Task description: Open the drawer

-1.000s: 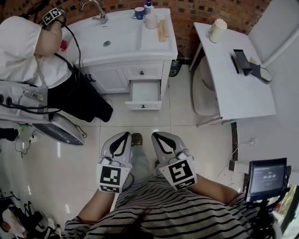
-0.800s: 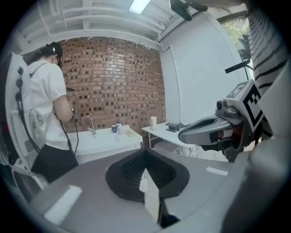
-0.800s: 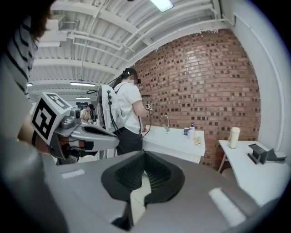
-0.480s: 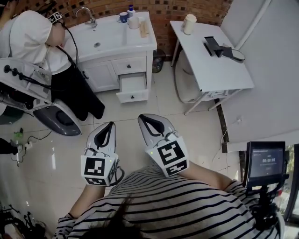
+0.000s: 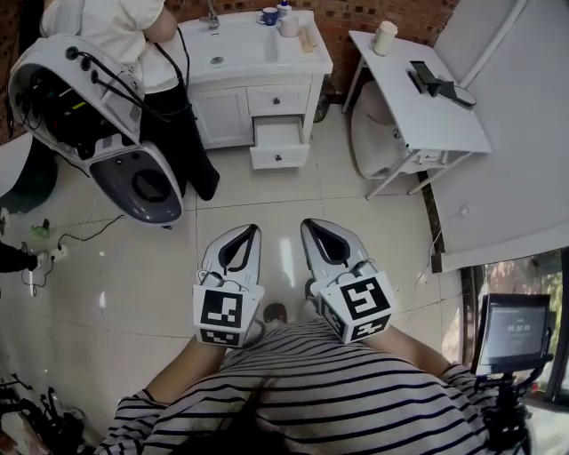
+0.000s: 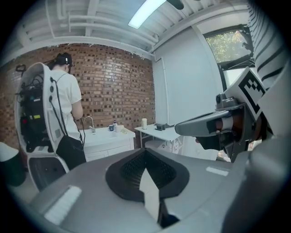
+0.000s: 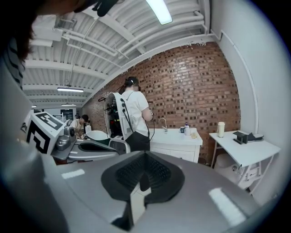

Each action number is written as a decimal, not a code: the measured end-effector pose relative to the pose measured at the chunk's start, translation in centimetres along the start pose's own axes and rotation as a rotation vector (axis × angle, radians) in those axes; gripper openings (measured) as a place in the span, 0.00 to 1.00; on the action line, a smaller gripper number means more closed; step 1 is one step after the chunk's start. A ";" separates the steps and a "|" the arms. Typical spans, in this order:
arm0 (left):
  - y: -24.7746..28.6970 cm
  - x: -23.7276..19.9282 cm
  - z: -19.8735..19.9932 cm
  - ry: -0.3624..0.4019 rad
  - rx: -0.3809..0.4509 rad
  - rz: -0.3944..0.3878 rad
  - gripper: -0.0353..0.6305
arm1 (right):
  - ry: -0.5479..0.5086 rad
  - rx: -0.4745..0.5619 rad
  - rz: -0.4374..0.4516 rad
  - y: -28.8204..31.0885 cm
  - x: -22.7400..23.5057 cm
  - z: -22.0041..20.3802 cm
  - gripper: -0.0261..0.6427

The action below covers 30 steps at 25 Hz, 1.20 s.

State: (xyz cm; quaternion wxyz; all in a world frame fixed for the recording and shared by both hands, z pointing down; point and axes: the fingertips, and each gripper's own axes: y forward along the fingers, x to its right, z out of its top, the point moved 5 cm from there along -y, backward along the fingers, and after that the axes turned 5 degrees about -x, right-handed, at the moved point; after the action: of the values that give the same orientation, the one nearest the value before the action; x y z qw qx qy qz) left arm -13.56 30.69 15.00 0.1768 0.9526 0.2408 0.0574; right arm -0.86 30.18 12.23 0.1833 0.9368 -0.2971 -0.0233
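Observation:
A white vanity (image 5: 267, 64) stands at the far wall, and the lower one of its drawers (image 5: 279, 142) is pulled out, with its inside showing. My two grippers hover side by side over the tiled floor, well short of the vanity. The left gripper (image 5: 246, 229) is shut with nothing between its jaws. The right gripper (image 5: 313, 224) is shut and empty too. From the left gripper view, the closed left gripper (image 6: 145, 152) points toward the vanity (image 6: 107, 141). The right gripper (image 7: 144, 154) points at the vanity (image 7: 175, 141) in the right gripper view.
A person in a white shirt (image 5: 133, 27) stands at the sink, next to a large white machine (image 5: 98, 124) with cables. A white table (image 5: 427, 107) at the right carries a cup (image 5: 384, 37) and a black device (image 5: 436, 84). A tablet on a stand (image 5: 511, 333) is at the lower right.
Both grippers and the view have backed away from the vanity, which now looks smaller and farther. The drawer stays pulled out. Both grippers remain shut.

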 end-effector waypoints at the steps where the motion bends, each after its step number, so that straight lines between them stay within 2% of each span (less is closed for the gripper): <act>1: -0.4 0.2 -0.3 -0.015 0.003 -0.005 0.08 | 0.001 -0.002 -0.006 -0.4 -0.3 -0.3 0.04; 5: -1.8 1.0 -0.8 -0.023 0.019 0.005 0.08 | -0.006 -0.005 -0.019 -1.5 -1.1 -0.9 0.04; 11: -2.2 1.9 -0.8 -0.059 0.027 0.065 0.08 | -0.032 -0.016 0.023 -2.5 -1.0 -1.5 0.04; 22: -0.7 6.3 -0.1 -0.039 -0.004 0.060 0.08 | -0.048 -0.009 0.081 -4.7 1.7 -1.8 0.04; 30: 0.1 6.4 -0.3 -0.055 -0.024 0.064 0.08 | -0.064 -0.032 0.112 -4.2 2.2 -2.0 0.04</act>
State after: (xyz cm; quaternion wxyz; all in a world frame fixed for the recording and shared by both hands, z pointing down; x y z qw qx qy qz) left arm -7.97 33.80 15.42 0.1926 0.9589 0.2047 0.0399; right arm 3.52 32.78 12.76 0.1897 0.9144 -0.3543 -0.0476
